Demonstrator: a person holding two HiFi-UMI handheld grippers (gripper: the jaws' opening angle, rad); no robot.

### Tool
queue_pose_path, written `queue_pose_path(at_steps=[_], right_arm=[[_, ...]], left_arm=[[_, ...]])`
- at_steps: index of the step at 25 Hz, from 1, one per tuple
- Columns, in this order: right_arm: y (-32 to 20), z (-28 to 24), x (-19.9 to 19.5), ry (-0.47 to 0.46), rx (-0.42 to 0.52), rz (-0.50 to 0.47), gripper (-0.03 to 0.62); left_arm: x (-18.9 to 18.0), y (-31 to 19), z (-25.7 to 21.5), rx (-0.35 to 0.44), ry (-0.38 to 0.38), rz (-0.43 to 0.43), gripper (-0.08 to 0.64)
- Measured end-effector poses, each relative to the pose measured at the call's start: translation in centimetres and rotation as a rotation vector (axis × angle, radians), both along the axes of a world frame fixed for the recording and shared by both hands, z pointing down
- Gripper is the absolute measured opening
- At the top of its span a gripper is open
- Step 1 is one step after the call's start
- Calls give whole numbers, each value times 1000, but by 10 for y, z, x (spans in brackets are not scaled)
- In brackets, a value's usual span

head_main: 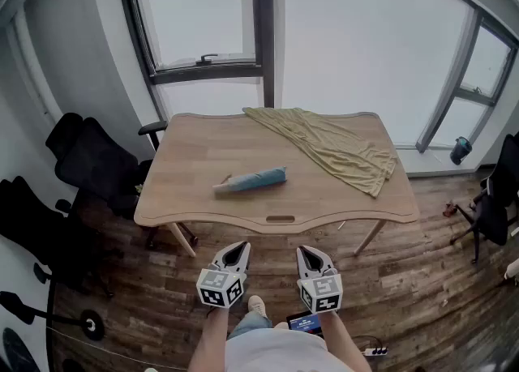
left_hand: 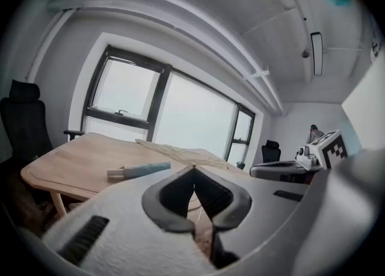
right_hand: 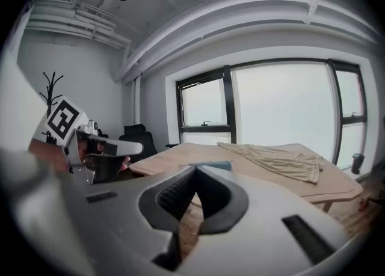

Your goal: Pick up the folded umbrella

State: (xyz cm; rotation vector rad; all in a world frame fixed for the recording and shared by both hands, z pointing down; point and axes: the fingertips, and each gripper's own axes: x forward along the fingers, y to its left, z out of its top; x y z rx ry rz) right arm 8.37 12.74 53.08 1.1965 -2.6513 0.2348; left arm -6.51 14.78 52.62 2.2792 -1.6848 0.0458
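A folded light-blue umbrella [head_main: 251,180] with a pale handle lies near the middle of the wooden table [head_main: 195,200], handle end to the left. It shows too in the left gripper view as the umbrella [left_hand: 139,169], and the right gripper view catches the umbrella [right_hand: 210,164] just past the jaw tips. My left gripper [head_main: 237,250] and right gripper [head_main: 306,254] hover side by side in front of the table's near edge, well short of the umbrella. Both are shut with nothing in them.
A yellowish cloth [head_main: 336,148] drapes over the table's back right part. Black office chairs [head_main: 93,164] stand to the left, another chair [head_main: 495,200] to the right. Large windows rise behind the table. A power strip [head_main: 373,352] lies on the wooden floor.
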Motion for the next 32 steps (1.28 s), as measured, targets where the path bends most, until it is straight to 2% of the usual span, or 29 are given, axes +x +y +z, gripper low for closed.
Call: queue_pose_path(at_steps=[7,12,17,19,23,28,32], right_arm=[[2,-4,0,-12,1,-19,9],[-1,-1,3,-42,-28,-13,9],[-4,4,10,-48,-44,2,9],[-8,9,13,-47,-53,7,9],[-25,17,14,-44,-68,17,9],[-65,24,2,-35,-75,13,9],[-109,29,-10,-13,-82,20,9]], left_arm=[[-3,2,-8,8,75,-18,20],[-5,1,-7,7,44,-35,20],[8,-1,-9,36,-3,35,20],[10,-6,-5,25,13,38,20],[7,-25,1,5,51,30,20],[-6,-64,0,50,140,37,20],[-22,-113,16,11,93,17,20]])
